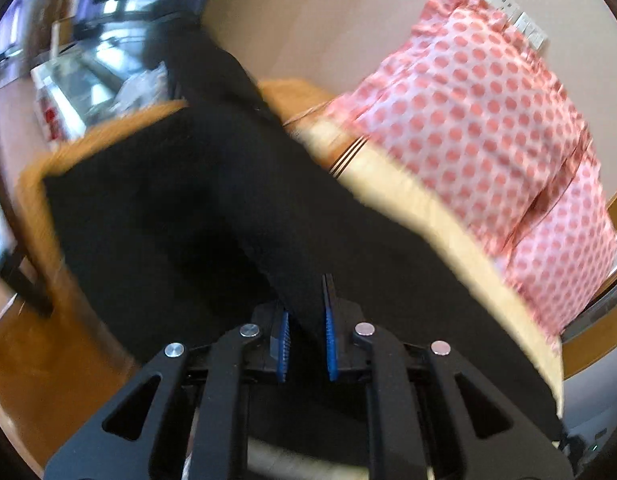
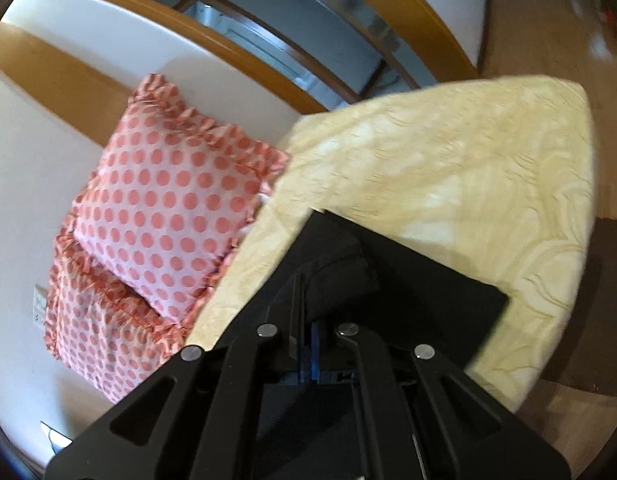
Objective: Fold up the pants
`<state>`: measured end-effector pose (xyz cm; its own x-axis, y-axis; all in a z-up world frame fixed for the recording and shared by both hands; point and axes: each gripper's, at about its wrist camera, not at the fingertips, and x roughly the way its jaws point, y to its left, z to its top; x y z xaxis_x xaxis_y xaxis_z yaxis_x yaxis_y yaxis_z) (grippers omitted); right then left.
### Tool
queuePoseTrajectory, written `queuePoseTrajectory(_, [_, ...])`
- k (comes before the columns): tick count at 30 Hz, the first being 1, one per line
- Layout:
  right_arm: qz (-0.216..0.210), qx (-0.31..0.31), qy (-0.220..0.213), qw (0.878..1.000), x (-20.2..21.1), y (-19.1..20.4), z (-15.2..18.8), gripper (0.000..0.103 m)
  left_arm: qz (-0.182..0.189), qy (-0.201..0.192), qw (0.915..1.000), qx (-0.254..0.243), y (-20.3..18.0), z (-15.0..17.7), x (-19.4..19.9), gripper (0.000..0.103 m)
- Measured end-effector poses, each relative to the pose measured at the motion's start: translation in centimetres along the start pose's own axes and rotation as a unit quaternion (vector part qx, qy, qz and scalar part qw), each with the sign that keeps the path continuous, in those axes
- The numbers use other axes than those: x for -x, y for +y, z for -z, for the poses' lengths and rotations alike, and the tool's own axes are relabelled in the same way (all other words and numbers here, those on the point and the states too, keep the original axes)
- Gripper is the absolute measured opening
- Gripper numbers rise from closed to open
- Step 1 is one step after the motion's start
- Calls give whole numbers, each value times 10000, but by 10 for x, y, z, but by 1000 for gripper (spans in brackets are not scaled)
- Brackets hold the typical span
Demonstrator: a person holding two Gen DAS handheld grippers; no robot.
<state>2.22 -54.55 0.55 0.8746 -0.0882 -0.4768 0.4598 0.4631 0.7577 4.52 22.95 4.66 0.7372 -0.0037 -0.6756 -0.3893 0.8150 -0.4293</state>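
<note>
The black pants (image 1: pixel 156 216) lie spread over the cream bed, with a raised fold running up from my left gripper (image 1: pixel 306 322). That gripper is shut on this fold, its blue pads pressing the cloth from both sides. In the right wrist view the pants (image 2: pixel 428 284) lie on the cream bedspread (image 2: pixel 448 160) with a straight far edge. My right gripper (image 2: pixel 308 320) is shut on a bunched part of the pants, lifted slightly off the bed.
Two pink polka-dot pillows (image 2: pixel 164 208) lean at the head of the bed, also in the left wrist view (image 1: pixel 488 136). A wooden bed frame (image 1: pixel 40 172) edges the mattress. Wooden floor (image 1: pixel 40 360) lies beside it. A wall socket (image 1: pixel 516 16) sits behind the pillows.
</note>
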Motion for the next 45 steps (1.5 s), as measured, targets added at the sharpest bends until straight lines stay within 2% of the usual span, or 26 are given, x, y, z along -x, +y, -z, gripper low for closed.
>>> queuePoseTrajectory(1, [74,13,29,10000,-2,-2,1,2,-91,80,9999,13,7,15,0,14])
queuePoseTrajectory(3, [149,10,95,9998,-4,-6,0,2,-106,107,9998,132,10,25,-2,14])
queuePoseTrajectory(5, [65,-62,100,9999,-1,-8,-1,2,-73,25,9998,162,10,27,1,14])
queuePoseTrajectory(9, [289,-69,332,9990,-7,-15,-1,2,-92,44,9999,103,9,24,2,14])
queuePoseTrajectory(11, [133,-156,269,9994,1,-17,-3,2,-85,51,9999,34,6,24,3,14])
queuePoseTrajectory(14, [510,-145,300,9981,6,-25,-1,2,-26,90,9999,-100,4,26,3,15])
queuePoseTrajectory(19, [491,-109,204,9985,17,-29,7,2,64,151,9994,-318,7,25,6,14])
queuePoseTrajectory(26, [858,136,108,9962,27,-23,18,3,82,181,9974,-696,8,30,6,14])
queuePoseTrajectory(28, [1076,155,-63,9941,37,-20,18,17,162,211,9960,-848,9,30,9,16])
queuePoseTrajectory(29, [1073,125,-177,9940,44,-21,18,37,211,222,9955,-893,11,31,11,17])
queuePoseTrajectory(30, [1022,76,-338,9942,53,-22,17,49,272,225,9952,-908,13,31,14,20])
queuePoseTrajectory(31, [1172,135,-453,9920,58,-21,16,54,321,190,9951,-919,15,32,20,23])
queuePoseTrajectory(32, [1243,209,-523,9906,59,-20,14,55,301,127,9952,-920,17,32,25,34])
queuePoseTrajectory(33, [1309,270,-550,9895,59,-21,13,54,188,-32,9957,-911,20,32,34,55])
queuePoseTrajectory(35, [1260,171,-413,9910,52,-25,12,50,-102,-555,9944,-896,24,31,54,79])
queuePoseTrajectory(37, [1257,213,-447,9908,48,-27,14,46,-146,-1010,9908,-892,25,27,71,80])
queuePoseTrajectory(38, [1153,260,-326,9925,44,-26,17,37,-108,-1196,9889,-881,24,24,78,84])
queuePoseTrajectory(39, [1044,259,-255,9939,40,-25,21,33,21,-1453,9855,-877,23,21,84,91])
queuePoseTrajectory(40, [1063,332,-303,9933,40,-22,23,33,115,-1593,9830,-911,21,18,85,94])
queuePoseTrajectory(41, [1155,506,-335,9914,38,-17,26,32,154,-1647,9814,-970,19,15,82,95])
queuePoseTrajectory(42, [1146,556,-328,9913,36,-16,27,26,153,-1660,9801,-1077,16,11,76,95])
queuePoseTrajectory(44, [840,495,-113,9952,27,-18,28,7,-100,-1471,9813,-1233,8,5,53,95])
queuePoseTrajectory(45, [795,511,-174,9954,25,-18,29,6,-125,-1351,9827,-1257,9,4,43,95])
